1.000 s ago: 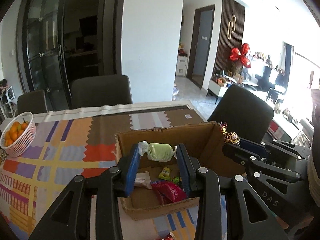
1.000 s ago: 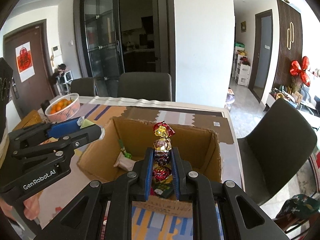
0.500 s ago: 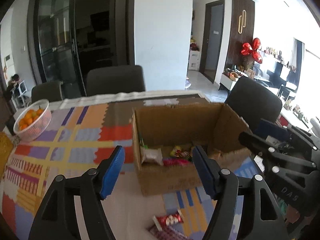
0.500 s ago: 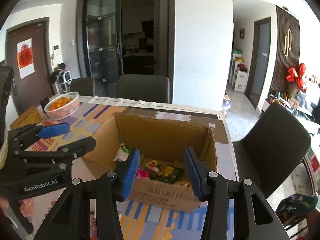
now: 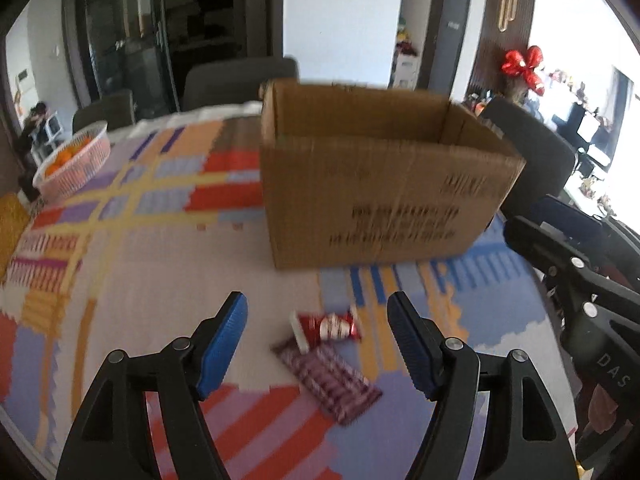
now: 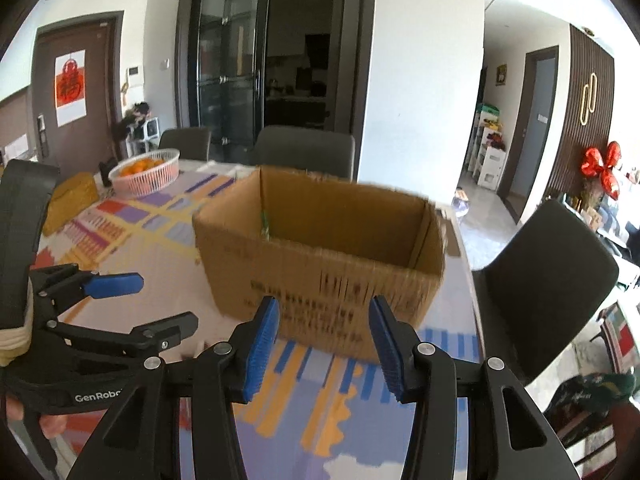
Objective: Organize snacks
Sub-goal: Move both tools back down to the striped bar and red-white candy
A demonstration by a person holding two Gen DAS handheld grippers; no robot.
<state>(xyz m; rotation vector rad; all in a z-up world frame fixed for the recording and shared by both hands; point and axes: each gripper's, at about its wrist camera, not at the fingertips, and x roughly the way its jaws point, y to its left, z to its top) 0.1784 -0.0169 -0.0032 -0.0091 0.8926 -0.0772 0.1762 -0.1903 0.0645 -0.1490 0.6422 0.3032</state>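
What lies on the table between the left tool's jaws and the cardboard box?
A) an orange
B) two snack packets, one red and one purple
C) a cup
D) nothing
B: in the left wrist view a red packet overlaps a purple packet on the cloth, in front of the box.

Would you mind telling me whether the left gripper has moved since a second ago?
Yes. The left gripper has pulled back from above the cardboard box and dropped toward the table, now open over the red snack packet.
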